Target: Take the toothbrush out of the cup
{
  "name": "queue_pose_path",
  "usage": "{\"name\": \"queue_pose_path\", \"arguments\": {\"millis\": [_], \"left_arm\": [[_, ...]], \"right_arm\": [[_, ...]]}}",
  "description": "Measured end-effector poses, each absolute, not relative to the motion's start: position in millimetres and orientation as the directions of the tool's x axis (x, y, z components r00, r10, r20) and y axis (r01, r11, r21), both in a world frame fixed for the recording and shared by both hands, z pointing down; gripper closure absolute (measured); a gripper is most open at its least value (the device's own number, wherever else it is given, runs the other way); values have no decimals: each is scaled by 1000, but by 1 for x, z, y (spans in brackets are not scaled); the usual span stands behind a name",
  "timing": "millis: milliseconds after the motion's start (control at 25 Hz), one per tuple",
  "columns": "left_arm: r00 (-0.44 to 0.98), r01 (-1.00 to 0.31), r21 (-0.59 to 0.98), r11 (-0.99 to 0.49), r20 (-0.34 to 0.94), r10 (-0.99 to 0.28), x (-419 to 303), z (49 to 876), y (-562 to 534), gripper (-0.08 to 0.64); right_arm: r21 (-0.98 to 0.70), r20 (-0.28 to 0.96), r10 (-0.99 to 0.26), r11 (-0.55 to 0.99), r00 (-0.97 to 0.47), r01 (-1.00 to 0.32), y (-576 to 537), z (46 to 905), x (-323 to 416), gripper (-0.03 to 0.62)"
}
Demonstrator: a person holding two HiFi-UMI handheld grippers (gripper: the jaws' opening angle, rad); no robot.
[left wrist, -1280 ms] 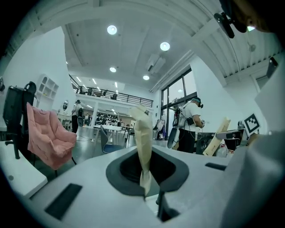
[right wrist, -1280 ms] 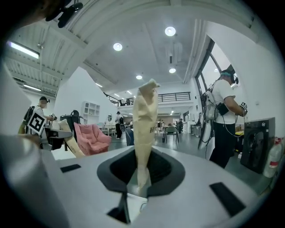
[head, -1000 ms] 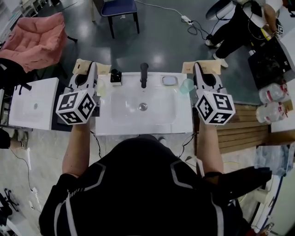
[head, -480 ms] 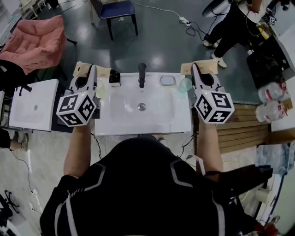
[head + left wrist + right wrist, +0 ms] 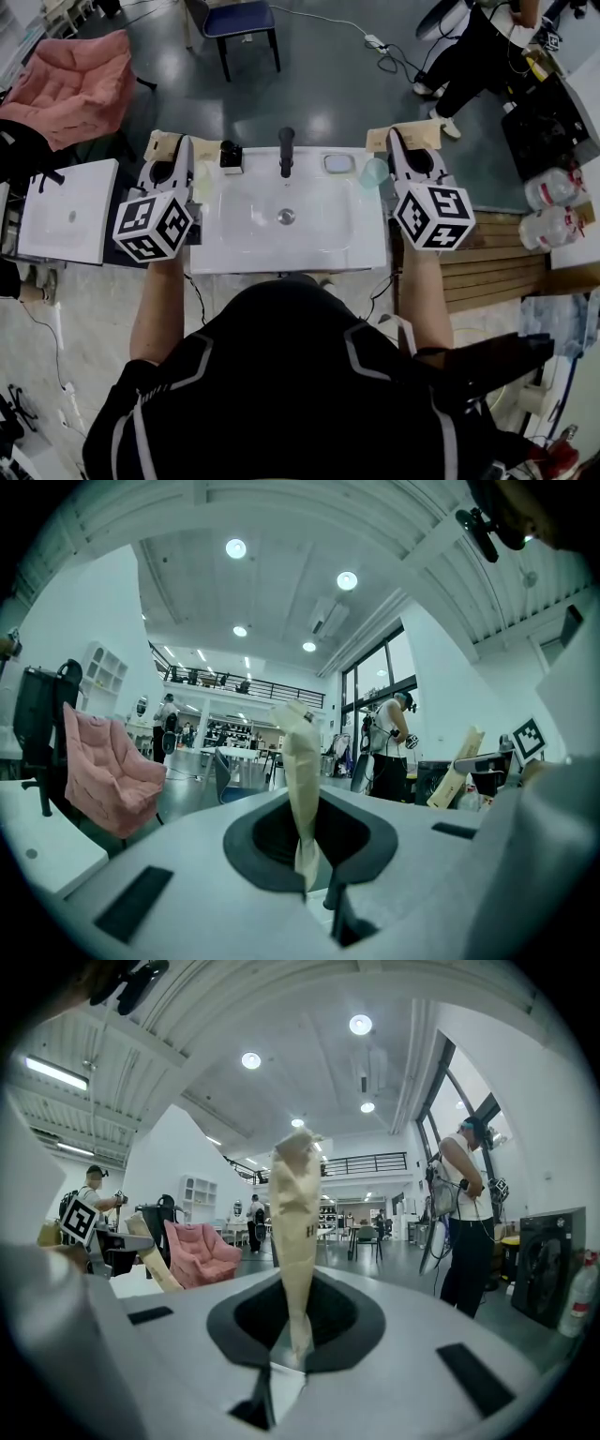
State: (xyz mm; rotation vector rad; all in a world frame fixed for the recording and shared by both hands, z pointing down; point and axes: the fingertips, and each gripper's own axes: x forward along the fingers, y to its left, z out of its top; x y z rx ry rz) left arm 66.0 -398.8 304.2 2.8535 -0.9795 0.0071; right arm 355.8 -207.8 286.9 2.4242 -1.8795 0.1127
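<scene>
Beside the washbasin (image 5: pixel 244 246), the left tongs (image 5: pixel 296 722) and right tongs (image 5: pixel 297 1152) hung closed and empty, the teal cup (image 5: pixel 375 173) just beside the right, no toothbrush discernible; any withdrawal needed a straight upward pull.

Very little differs. The whole scene has slid slightly left in the head view, so the sink (image 5: pixel 211 255) and its faucet (image 5: pixel 286 150) lie a touch nearer that edge. The bystander (image 5: pixel 473 52) at the upper right has shifted stance, one hand now raised at the picture's top edge. The left gripper (image 5: pixel 186 141) has drawn back a shade toward the person. A red object (image 5: pixel 559 459) (too cropped to identify) has come into the bottom right corner.
</scene>
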Motion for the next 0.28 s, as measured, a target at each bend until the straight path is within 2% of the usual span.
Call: {"name": "queue_pose_path", "arguments": {"millis": [280], "left_arm": [[784, -619, 119, -776, 39, -619, 66, 306, -401, 546]], "right_arm": [[11, 104, -963, -249, 248, -969, -211, 291, 360, 561]]}}
